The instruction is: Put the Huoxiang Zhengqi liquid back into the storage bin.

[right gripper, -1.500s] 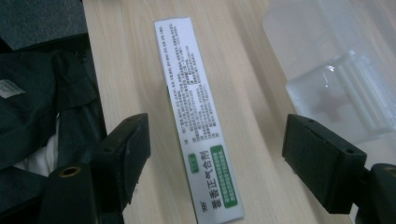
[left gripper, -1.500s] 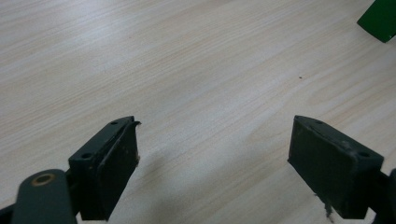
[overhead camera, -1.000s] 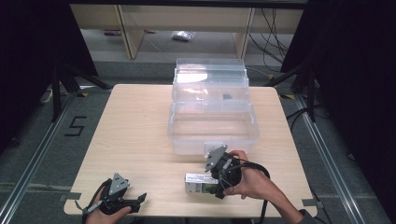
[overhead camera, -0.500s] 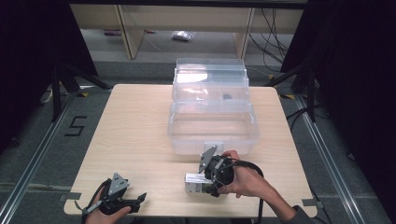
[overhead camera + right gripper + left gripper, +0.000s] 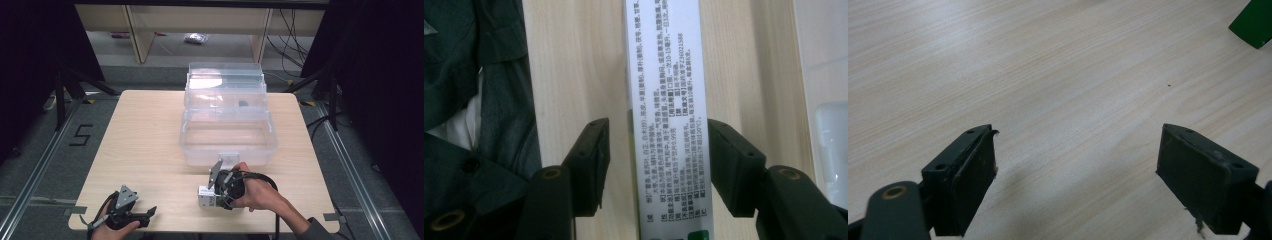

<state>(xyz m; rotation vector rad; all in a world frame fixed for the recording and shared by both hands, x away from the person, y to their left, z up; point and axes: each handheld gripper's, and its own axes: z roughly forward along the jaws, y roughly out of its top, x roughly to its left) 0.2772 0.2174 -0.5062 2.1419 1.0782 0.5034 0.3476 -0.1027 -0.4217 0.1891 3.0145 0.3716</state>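
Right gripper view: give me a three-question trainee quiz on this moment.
1. True or false: the white printed cardboard box lies inside the clear plastic storage box.
2. What lies between the right hand-held gripper's jaws?
3. Left hand-held gripper: A open, B shut on a box?
Key: 1 false, it lies on the light wooden table. 2 the white box; the jaws have just been closing, one pad not yet touching. 3 A.

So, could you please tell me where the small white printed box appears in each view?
High view: the white box lies near the table's front edge, at the right tool.
Left gripper view: not in it.
Right gripper view: the box runs up the centre, between the jaws.
Shared landmark: the wooden tabletop.
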